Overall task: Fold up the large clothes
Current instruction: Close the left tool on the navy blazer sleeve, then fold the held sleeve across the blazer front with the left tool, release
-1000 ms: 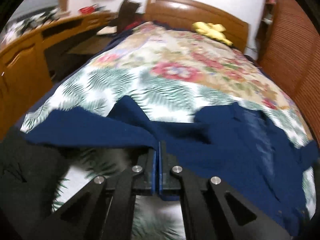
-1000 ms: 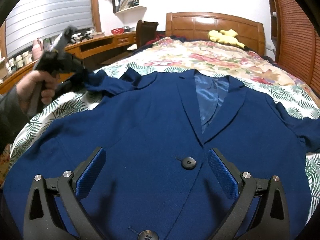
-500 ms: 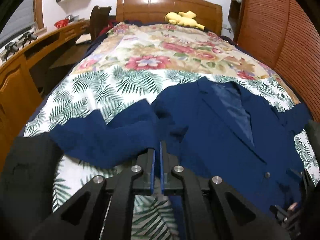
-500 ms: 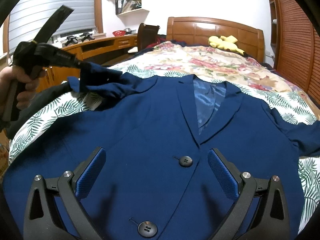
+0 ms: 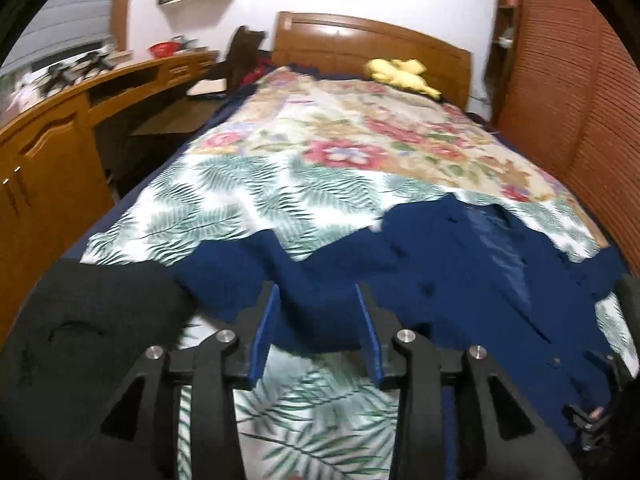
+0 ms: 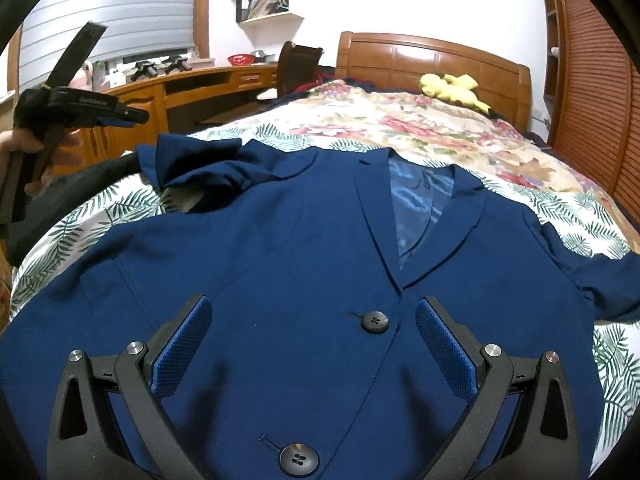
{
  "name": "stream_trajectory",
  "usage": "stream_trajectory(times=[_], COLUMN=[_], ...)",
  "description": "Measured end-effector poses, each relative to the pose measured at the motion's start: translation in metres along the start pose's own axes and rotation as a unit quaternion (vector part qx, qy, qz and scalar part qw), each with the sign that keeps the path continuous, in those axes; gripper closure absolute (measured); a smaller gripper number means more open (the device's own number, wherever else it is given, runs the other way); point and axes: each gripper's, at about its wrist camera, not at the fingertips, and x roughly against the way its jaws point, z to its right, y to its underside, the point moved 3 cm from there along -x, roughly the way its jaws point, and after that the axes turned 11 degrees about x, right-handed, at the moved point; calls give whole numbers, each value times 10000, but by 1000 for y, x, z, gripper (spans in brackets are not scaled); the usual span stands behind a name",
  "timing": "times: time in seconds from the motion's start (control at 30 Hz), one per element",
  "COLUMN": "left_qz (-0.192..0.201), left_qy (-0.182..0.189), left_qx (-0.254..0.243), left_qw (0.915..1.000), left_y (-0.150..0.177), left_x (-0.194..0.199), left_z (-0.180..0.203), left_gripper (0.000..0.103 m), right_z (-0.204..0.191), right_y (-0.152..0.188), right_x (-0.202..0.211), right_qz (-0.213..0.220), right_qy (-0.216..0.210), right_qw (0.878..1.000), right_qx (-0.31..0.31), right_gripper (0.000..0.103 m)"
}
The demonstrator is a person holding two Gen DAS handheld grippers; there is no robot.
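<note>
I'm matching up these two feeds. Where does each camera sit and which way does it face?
Left wrist: on the left gripper, open, facing up the bed over the navy blazer's sleeve.
Right wrist: on the right gripper, open above the blazer front; left gripper and hand visible.
Shared: navy blazer, yellow plush toy, wooden headboard.

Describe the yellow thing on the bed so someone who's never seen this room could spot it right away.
Start at the wooden headboard at the far end of the bed. On the floral bedspread just in front of it, toward its right side, lies a yellow soft toy. Nothing else there is plain bright yellow.
</note>
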Motion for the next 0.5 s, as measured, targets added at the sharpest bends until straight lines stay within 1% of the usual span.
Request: stream_trajectory(times=[0.07,0.2,0.27,0.37,0.5], left_qz=[-224,-506,-708,-910,-828], left_qy=[-119,-433,-526,-593,-599], left_qx=[116,219,462,817,893], left_qw=[9996,9975,9950,9907,9907], left_y=[4,17,23,31,30], left_x=[-18,-53,-73,-93,-101], left_z=[-15,-32,-43,-58,-57], left_gripper=[66,66,65,65,65], right_z=[0,0,-1,0,1], right_y=[1,2,2,2,2], right_x=[-1,-3,-3,-3,-4], right_qz=[-31,-78,-85,-71,-83], right_qy=[-15,-4,8,8,-19], right_qw=[10000,10000,10000,10000,10000], right_qx=[-11,6,26,20,-8], right_gripper=[0,0,0,0,0])
